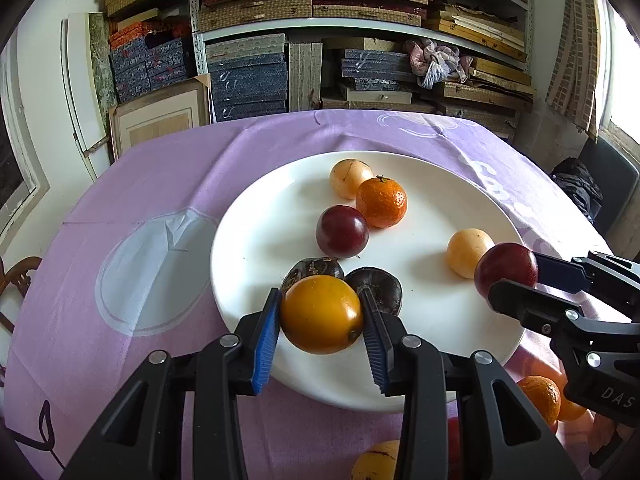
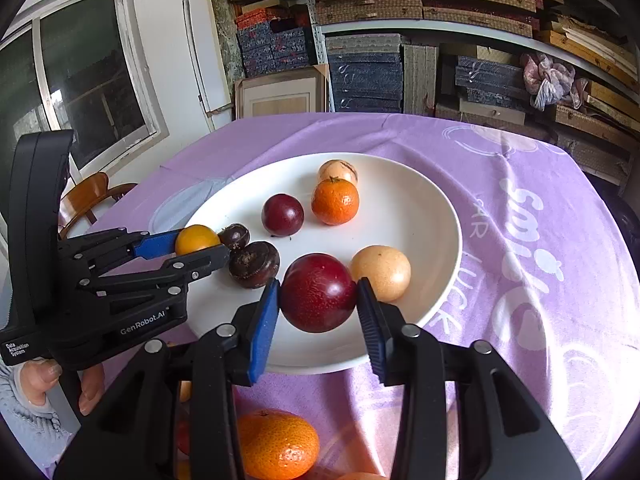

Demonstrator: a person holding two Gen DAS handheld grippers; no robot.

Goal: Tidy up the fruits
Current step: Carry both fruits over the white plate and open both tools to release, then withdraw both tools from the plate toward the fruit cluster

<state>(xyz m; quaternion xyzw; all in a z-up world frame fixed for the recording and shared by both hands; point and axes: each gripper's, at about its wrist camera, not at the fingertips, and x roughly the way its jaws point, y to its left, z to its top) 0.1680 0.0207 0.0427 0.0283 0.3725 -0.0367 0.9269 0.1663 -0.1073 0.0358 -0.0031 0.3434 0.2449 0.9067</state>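
A white plate (image 1: 248, 248) (image 2: 424, 208) lies on the purple tablecloth with several fruits on it. My left gripper (image 1: 321, 314) is shut on a yellow-orange fruit (image 1: 321, 314) (image 2: 196, 239) over the plate's near left rim. My right gripper (image 2: 318, 294) is shut on a dark red plum (image 2: 318, 294) (image 1: 506, 266) over the near right part. On the plate lie a tangerine (image 1: 381, 203) (image 2: 335, 201), another red plum (image 1: 342, 232) (image 2: 282, 215), two pale yellow fruits (image 1: 469, 252) (image 1: 349, 178) and two dark brown fruits (image 1: 380, 286) (image 2: 254, 264).
More tangerines (image 2: 276, 444) (image 1: 540, 398) and other fruit lie on the cloth near me, below the plate. A wooden chair (image 2: 90, 196) stands at the table's left. Shelves of stacked boxes (image 1: 360, 40) fill the wall behind. A person's hand (image 2: 40, 380) holds the left gripper's handle.
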